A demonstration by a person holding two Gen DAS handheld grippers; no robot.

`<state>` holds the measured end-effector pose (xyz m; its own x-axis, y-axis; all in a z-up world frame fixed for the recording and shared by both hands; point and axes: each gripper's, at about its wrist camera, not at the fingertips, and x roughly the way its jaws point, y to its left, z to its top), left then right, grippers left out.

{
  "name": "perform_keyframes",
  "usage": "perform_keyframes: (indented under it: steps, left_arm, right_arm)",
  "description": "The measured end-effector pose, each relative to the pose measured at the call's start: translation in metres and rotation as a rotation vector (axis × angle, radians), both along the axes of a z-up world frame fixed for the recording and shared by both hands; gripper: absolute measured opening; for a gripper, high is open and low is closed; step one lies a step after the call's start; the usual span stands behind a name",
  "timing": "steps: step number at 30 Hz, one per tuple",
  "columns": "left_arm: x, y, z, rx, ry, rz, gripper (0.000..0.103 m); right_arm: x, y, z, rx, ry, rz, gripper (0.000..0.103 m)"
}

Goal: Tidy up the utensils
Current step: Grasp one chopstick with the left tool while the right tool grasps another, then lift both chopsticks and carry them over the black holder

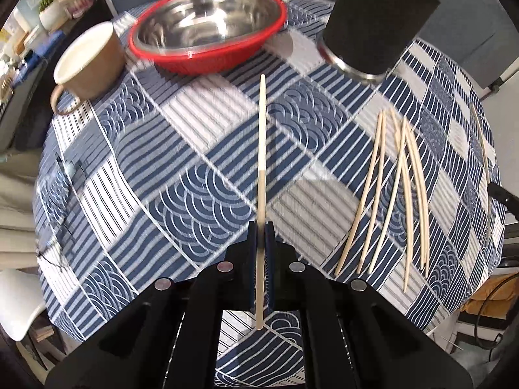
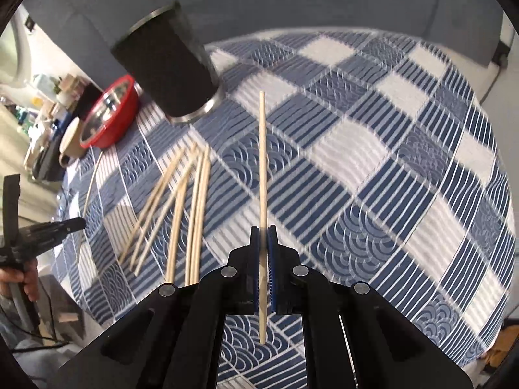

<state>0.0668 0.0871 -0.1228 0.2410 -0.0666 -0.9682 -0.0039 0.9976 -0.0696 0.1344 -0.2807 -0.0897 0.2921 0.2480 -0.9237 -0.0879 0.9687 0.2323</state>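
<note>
Carrying is the step judged to be in hand: one pale wooden chopstick [image 1: 262, 162] is clamped between the closed jaws of the left gripper [image 1: 261, 227], and another pale wooden chopstick [image 2: 262, 175] is clamped the same way in the right gripper [image 2: 263, 230]. Both sticks are held above the blue-and-white patterned tabletop [image 2: 373, 149], each pointing forward along its gripper.

A tall black cylindrical holder with a metal rim [image 1: 373, 22] is seen standing toward the far edge of the tabletop, ahead and to the right of the left gripper, ahead and to the left of the right one. A loose bundle of pale wooden chopsticks [image 1: 392, 191] is left lying flat between the two grippers. Near the far left edge, a steel bowl nested in a red plastic basket [image 1: 207, 26] and a brown ceramic mug [image 1: 89, 61] are placed.

For the next move, each stick would likely need to be tipped upright, brought over the holder's mouth and released, one at a time so the tips are not crossed.
</note>
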Motion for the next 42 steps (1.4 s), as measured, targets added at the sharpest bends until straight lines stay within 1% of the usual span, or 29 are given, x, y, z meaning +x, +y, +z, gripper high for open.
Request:
perform_keyframes:
  steps: [1, 4, 8, 12, 13, 16, 20, 25, 27, 31, 33, 37, 39, 40, 42]
  left_arm:
    - [0.007, -0.006, 0.003, 0.001, -0.008, -0.003, 0.005]
    - [0.017, -0.01, 0.024, 0.005, -0.054, -0.015, 0.005]
    - [0.045, -0.024, 0.046, 0.029, -0.122, -0.035, 0.005]
    - [0.069, -0.029, 0.075, 0.043, -0.203, -0.045, 0.005]
    - [0.074, -0.028, 0.083, 0.042, -0.223, -0.044, 0.005]
    - [0.093, -0.031, 0.108, 0.025, -0.286, -0.037, 0.005]
    - [0.112, -0.035, 0.135, -0.009, -0.35, -0.038, 0.005]
    - [0.136, -0.046, 0.154, -0.044, -0.425, -0.042, 0.005]
    - [0.148, -0.051, 0.16, -0.066, -0.449, -0.044, 0.005]
    - [0.168, -0.059, 0.166, -0.149, -0.508, -0.04, 0.005]
    - [0.175, -0.064, 0.169, -0.183, -0.565, -0.031, 0.005]
    - [0.182, -0.071, 0.172, -0.27, -0.673, -0.052, 0.005]
    - [0.187, -0.075, 0.174, -0.272, -0.728, -0.061, 0.005]
    - [0.19, -0.076, 0.173, -0.277, -0.739, -0.065, 0.005]
    - [0.195, -0.079, 0.17, -0.315, -0.777, -0.069, 0.005]
  right_arm:
    - [0.003, -0.001, 0.007, 0.004, -0.022, 0.001, 0.004]
    - [0.013, -0.002, 0.023, 0.018, -0.076, -0.005, 0.004]
    - [0.03, 0.004, 0.047, 0.045, -0.15, 0.003, 0.004]
    - [0.045, 0.013, 0.069, 0.055, -0.213, 0.024, 0.004]
    - [0.052, 0.016, 0.077, 0.062, -0.242, 0.032, 0.004]
    - [0.069, 0.022, 0.094, 0.08, -0.29, 0.046, 0.004]
    - [0.091, 0.03, 0.112, 0.099, -0.342, 0.064, 0.004]
    - [0.12, 0.043, 0.131, 0.129, -0.407, 0.093, 0.004]
    - [0.13, 0.048, 0.134, 0.136, -0.428, 0.099, 0.004]
    - [0.155, 0.058, 0.135, 0.181, -0.469, 0.101, 0.004]
    - [0.164, 0.061, 0.133, 0.204, -0.488, 0.096, 0.005]
    - [0.183, 0.067, 0.126, 0.265, -0.526, 0.076, 0.005]
    - [0.189, 0.067, 0.123, 0.296, -0.536, 0.073, 0.004]
    - [0.194, 0.068, 0.12, 0.318, -0.547, 0.073, 0.005]
    - [0.199, 0.072, 0.116, 0.338, -0.564, 0.075, 0.005]
